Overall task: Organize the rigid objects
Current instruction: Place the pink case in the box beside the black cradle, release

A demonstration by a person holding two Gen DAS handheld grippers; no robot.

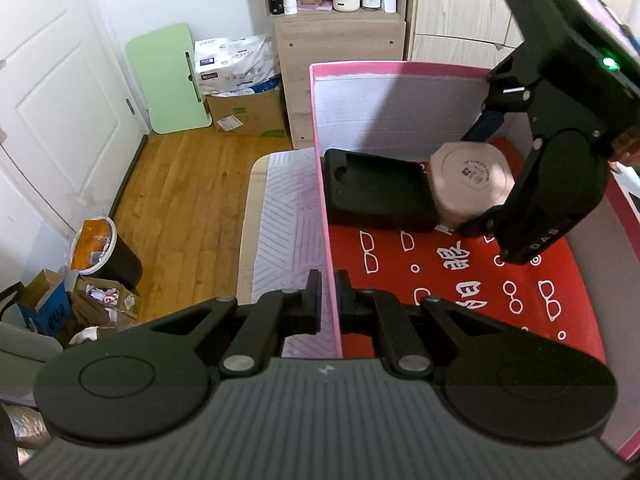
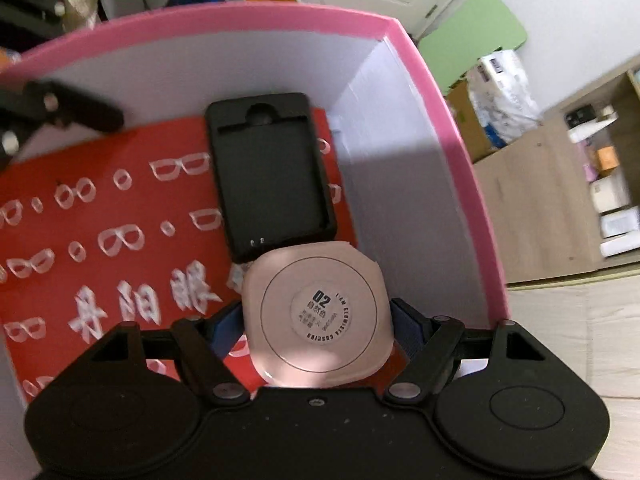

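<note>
One pink box (image 1: 326,200) sits clamped at its wall by the left claw (image 1: 328,296). Inside it lie two things: one black tray (image 1: 376,192) ahead of that claw, and one pink compact (image 2: 320,316) between the fingers of the right claw (image 2: 320,324). That makes two claws.

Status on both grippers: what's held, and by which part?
Right gripper: shut on the pink compact, jaws on its opposite side edges, inside the box. Left gripper: shut on the pink box, pinching its side wall at the rim.
</note>
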